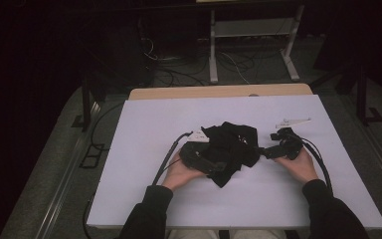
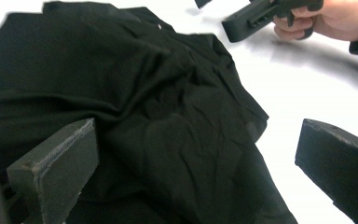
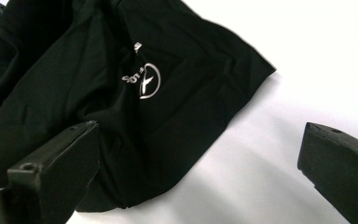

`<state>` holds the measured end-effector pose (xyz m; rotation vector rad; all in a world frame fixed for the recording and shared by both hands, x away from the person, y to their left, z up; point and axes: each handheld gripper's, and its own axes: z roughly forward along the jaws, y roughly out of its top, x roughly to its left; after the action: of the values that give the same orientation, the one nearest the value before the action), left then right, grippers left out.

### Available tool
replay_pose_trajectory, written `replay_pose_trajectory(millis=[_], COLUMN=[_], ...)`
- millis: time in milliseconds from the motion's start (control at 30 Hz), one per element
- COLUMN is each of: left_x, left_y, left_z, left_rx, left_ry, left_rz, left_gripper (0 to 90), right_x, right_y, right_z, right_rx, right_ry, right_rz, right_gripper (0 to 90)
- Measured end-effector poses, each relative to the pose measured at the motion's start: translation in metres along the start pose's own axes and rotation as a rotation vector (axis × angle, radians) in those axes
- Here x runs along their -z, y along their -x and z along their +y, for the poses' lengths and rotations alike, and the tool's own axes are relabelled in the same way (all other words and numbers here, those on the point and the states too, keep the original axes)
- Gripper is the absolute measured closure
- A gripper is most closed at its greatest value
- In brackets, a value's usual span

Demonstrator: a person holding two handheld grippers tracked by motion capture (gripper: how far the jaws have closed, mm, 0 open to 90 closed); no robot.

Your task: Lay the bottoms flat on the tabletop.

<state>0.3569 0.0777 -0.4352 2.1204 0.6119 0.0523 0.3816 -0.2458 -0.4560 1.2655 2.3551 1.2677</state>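
A crumpled black garment (image 1: 231, 149) lies in a heap at the middle of the white table (image 1: 144, 129). It carries a small white round logo (image 3: 145, 80). My left gripper (image 1: 214, 167) rests at the heap's left edge, open, its jaws spread over the black cloth (image 2: 168, 121) without pinching it. The right gripper (image 1: 264, 152) sits at the heap's right edge, also open, with the cloth's (image 3: 121, 107) corner lying between and ahead of its jaws. In the left gripper view the right gripper (image 2: 242, 21) appears far off, held by a hand (image 2: 340, 18).
A white three-cornered plate (image 1: 292, 122) lies on the table behind the right hand. Black cables (image 1: 166, 159) trail from both grippers across the table. Beyond the far wooden edge (image 1: 219, 91) stand a metal frame (image 1: 251, 40) and floor cables.
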Motion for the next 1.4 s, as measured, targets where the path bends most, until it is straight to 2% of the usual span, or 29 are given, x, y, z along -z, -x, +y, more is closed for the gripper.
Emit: replay_pose_trajectory(millis=[167, 367, 433, 500, 533, 633, 700, 733, 933, 1100, 1167, 1267, 1400], left_x=[-0.004, -0.006, -0.007, -0.009, -0.01, -0.008, -0.005, -0.002, 0.031, 0.06, 0.068, 0.079, 0.095], left_y=[0.002, 0.005, 0.006, 0.006, 0.006, 0.001, -0.001, -0.001, -0.01, -0.021, -0.024, -0.028, -0.031], left_z=[-0.002, -0.003, -0.003, -0.004, -0.003, -0.002, -0.001, 0.0, 0.007, 0.01, 0.012, 0.015, 0.019], left_rx=[-0.012, -0.051, -0.066, -0.084, -0.083, -0.045, -0.042, -0.046, -0.005, 0.035, 0.039, 0.046, 0.049], left_ry=[-0.044, -0.065, -0.079, -0.094, -0.102, -0.112, -0.104, -0.097, 0.002, 0.063, 0.063, 0.071, 0.094], left_rz=[-0.005, 0.013, 0.031, 0.044, 0.06, 0.047, 0.051, 0.058, 0.075, 0.105, 0.121, 0.143, 0.168], left_gripper=[1.3, 17.4, 27.2, 39.7, 48.5, 73.2, 83.3, 84.2, 84.7, 84.9, 84.9, 84.9, 85.1], right_x=[-0.005, -0.009, -0.012, -0.015, -0.016, -0.018, -0.017, -0.015, -0.003, 0.008, 0.011, 0.016, 0.023], right_y=[-0.005, -0.013, -0.016, -0.017, -0.017, -0.019, -0.02, -0.02, -0.018, -0.014, -0.013, -0.009, -0.004], right_z=[-0.001, -0.001, -0.001, -0.001, -0.002, -0.001, 0.001, 0.002, 0.011, 0.023, 0.032, 0.049, 0.078], right_rx=[0.014, 0.047, 0.063, 0.075, 0.082, 0.095, 0.091, 0.082, 0.037, 0.026, 0.024, 0.002, 0.007], right_ry=[-0.023, -0.025, -0.041, -0.053, -0.056, -0.05, -0.043, -0.033, 0.024, 0.054, 0.064, 0.107, 0.133], right_rz=[0.015, 0.079, 0.084, 0.104, 0.104, 0.103, 0.097, 0.101, 0.052, 0.033, 0.026, 0.034, 0.008], right_gripper=[1.5, 15.4, 20.1, 28.8, 36.2, 63.6, 80.7, 85.5, 86.2, 86.4, 86.4, 86.5, 86.5])
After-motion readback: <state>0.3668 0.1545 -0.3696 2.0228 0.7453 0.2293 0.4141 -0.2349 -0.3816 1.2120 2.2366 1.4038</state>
